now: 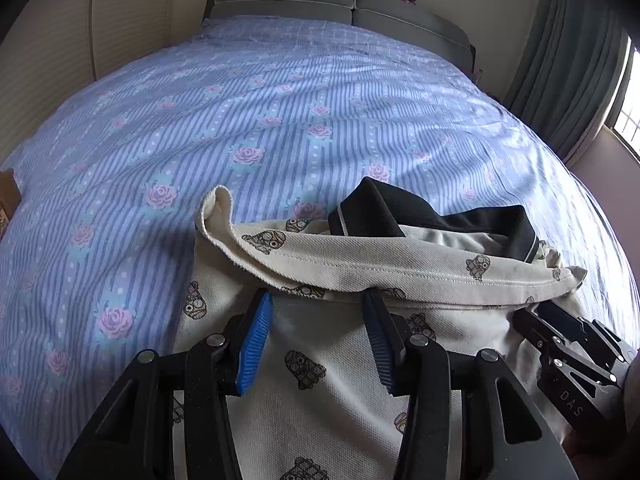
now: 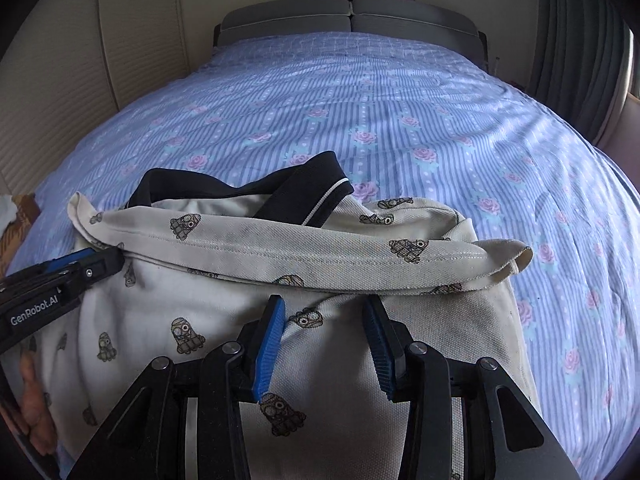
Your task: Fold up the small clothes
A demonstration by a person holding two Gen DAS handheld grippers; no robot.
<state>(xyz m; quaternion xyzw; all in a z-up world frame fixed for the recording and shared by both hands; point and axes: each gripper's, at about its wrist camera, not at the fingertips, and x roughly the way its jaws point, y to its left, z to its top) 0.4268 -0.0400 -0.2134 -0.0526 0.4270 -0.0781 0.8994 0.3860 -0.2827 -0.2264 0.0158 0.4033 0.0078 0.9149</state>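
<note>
A small cream polo shirt (image 1: 328, 360) with a cartoon print and a black collar (image 1: 400, 208) lies on the near part of the bed; it also shows in the right wrist view (image 2: 224, 320). Its hem edge (image 1: 360, 264) is folded up over the body toward the collar. My left gripper (image 1: 318, 300) is open, its blue pads just under the folded hem on the shirt's left side. My right gripper (image 2: 324, 304) is open over the shirt's right side, below the hem (image 2: 320, 252). Each gripper shows in the other's view (image 1: 560, 328) (image 2: 80, 268).
The bed (image 1: 280, 120) has a blue striped sheet with pink roses and a grey headboard (image 1: 340, 4). A cream wardrobe (image 2: 80, 60) stands at the left. Grey curtains (image 1: 568, 60) and a window are at the right. A brown object (image 1: 8, 196) sits at the bed's left edge.
</note>
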